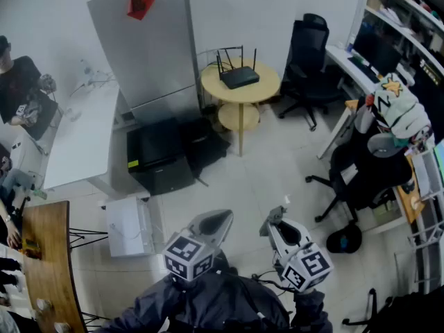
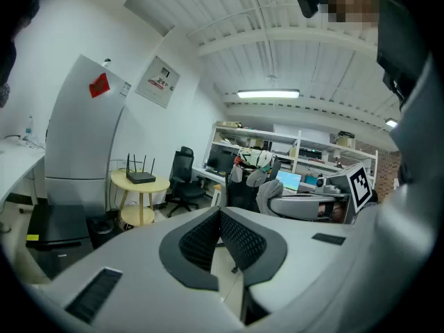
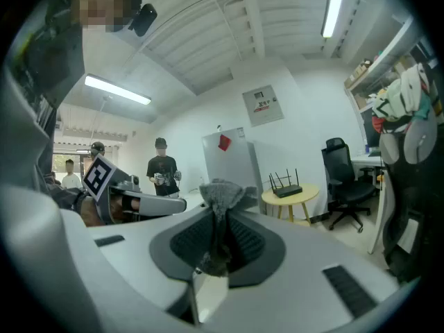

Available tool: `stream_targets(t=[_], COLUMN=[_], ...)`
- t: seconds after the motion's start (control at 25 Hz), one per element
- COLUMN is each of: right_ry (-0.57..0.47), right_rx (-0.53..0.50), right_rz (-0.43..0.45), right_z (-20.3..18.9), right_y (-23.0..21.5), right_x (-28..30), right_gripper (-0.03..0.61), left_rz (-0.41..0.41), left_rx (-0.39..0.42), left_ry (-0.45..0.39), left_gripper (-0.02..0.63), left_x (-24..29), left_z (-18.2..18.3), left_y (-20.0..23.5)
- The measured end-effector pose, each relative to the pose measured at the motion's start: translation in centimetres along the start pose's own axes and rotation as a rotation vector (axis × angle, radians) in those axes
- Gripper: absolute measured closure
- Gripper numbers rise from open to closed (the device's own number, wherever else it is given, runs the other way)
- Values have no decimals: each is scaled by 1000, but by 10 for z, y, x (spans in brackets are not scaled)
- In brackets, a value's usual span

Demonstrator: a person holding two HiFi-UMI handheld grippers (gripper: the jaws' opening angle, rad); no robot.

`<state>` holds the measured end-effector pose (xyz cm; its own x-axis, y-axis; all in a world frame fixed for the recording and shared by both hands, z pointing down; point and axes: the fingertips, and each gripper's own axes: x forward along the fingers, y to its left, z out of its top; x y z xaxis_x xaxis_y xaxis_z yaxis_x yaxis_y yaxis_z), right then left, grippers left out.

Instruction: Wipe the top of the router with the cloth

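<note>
Two grippers are held low at 6 o'clock in the head view, and the job is well apart from them: the black router with upright antennas sits on the small round yellow tabletop, away at 12 o'clock. The right gripper has its fingers clamped on the grey fuzzy cloth, a tuft poking out past the tips. The left gripper has its fingers together, nothing between them. Wiping not yet begun, I'd say. The dangers: only a small tuft shows, so hard fingertips may scrape the casing; the antennas could snag the cloth; the light router may skid toward the rim unless the left steadies it; and the black boxes on the floor at 10 o'clock crowd the walk in
</note>
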<state>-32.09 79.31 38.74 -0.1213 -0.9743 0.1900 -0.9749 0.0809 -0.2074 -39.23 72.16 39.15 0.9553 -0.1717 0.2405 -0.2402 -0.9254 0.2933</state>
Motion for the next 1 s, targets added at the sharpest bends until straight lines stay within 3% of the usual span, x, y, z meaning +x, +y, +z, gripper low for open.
stream_targets(t=[0.48,1.0], right_ry=[24,92], right_rx=[7,12], right_rz=[1,-8], right_z=[17,88], right_y=[-69,-184], right_x=[73,260], right_gripper=[506,506], left_rz=[14,13], left_rx=[7,-26], left_ry=[-2,-12], left_gripper=[612,612], left_x=[74,203], left_z=[36,135], left_y=[71,242])
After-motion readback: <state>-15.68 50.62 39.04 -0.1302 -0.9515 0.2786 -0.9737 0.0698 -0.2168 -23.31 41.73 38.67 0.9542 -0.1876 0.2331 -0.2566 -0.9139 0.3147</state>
